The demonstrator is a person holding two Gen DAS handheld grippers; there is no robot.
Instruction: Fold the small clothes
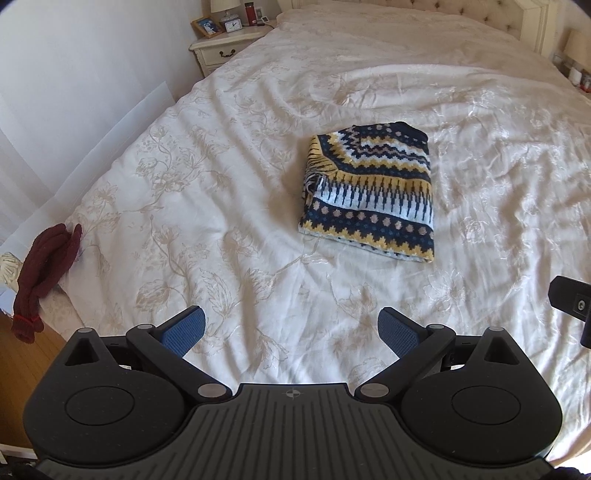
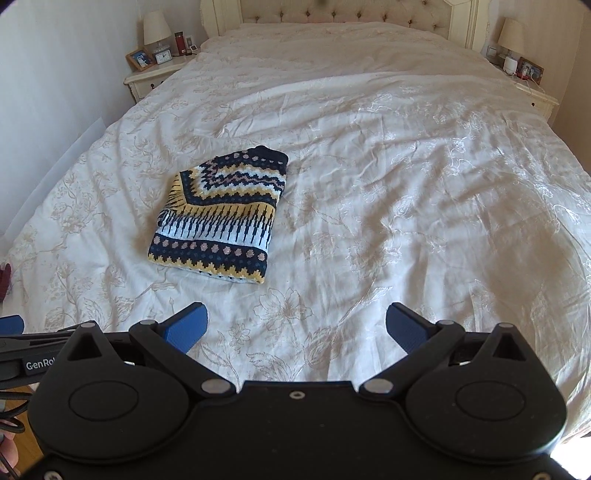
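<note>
The folded sweater [image 1: 369, 192] is being seen on the bed [image 1: 221, 184], at 1 o'clock from the left gripper [image 1: 291, 332] and 11 o'clock from the right gripper [image 2: 295, 328]. Both sets of fingers are being held apart, nothing gripped. Its long axis is running away from the grippers. Neither gripper is judged nearer. Open bedding is being left all around.

Item count:
- Folded patterned knit sweater [image 2: 221, 218]: one, on the bed [image 2: 406, 184].
- Bed: one.
- Nightstands: two, a left nightstand [image 2: 147, 79] and a right nightstand [image 2: 537, 98].
- Table lamps: two, a left lamp [image 2: 156, 27] and a right lamp [image 2: 511, 33].
- Dark red knit garment [image 1: 44, 273]: one.
- Grippers: two, the left gripper [image 1: 291, 332] and the right gripper [image 2: 296, 328].
</note>
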